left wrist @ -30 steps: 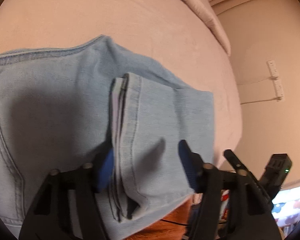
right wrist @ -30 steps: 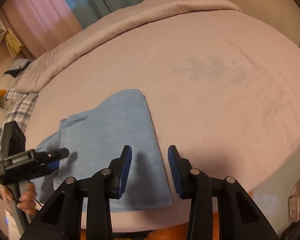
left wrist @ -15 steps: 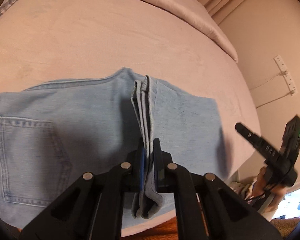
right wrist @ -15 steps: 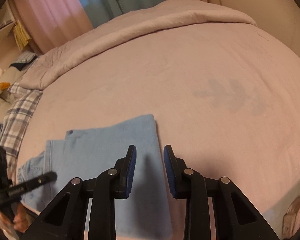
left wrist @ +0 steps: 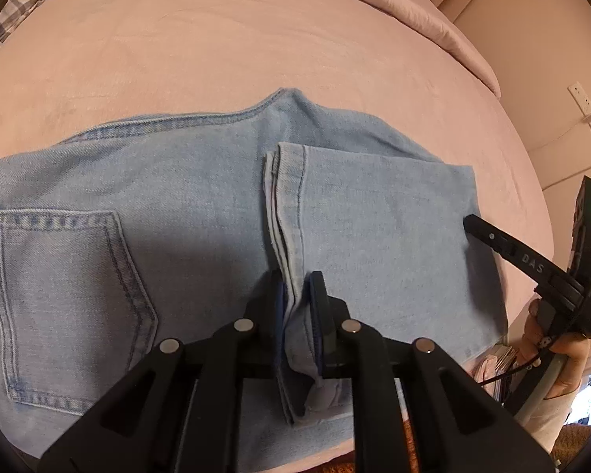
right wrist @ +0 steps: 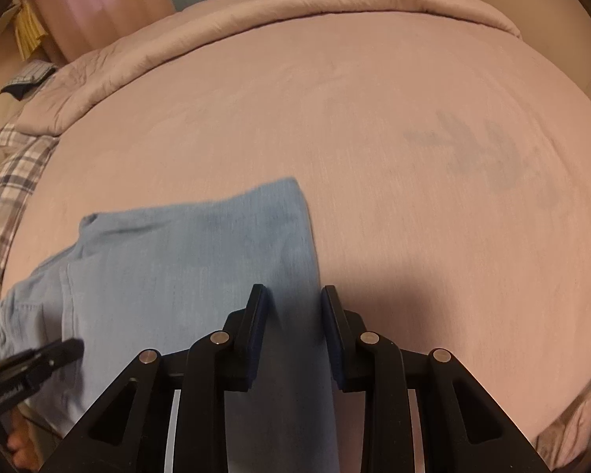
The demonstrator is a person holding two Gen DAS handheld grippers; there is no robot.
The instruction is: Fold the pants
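Nearest me, at six o'clock in my left wrist view, my left gripper (left wrist: 297, 307) is clamped on the stacked leg hems (left wrist: 291, 236) of the light blue jeans (left wrist: 185, 197), the layered cuffs bunched between its blue pads (left wrist: 318, 315). A second ago those jaws stood wide on either side of that hem stack; half a second ago they had closed on it, and they remain closed now. I judge that the legs are secured and the next fold, carrying the hems toward the waistband, can begin.

My right gripper (right wrist: 293, 331) has gone the other way round: its jaws hang apart, holding nothing, over the jeans' folded edge (right wrist: 307, 228). It has drifted back over the denim after hovering at that edge, which suggests to me it is lining up a second hold.

Farther out, the jeans lie flat on the pink bedspread (left wrist: 256, 39), near its front edge. The left view alone shows the back pocket (left wrist: 67, 295) at nine o'clock and the waistband seam (left wrist: 177, 120) beyond, plus my right hand (left wrist: 551, 339) at four o'clock. The right view alone shows the bare bedspread past the fold, a faint leaf print (right wrist: 488, 149) at two o'clock, and plaid fabric (right wrist: 8, 193) at nine.
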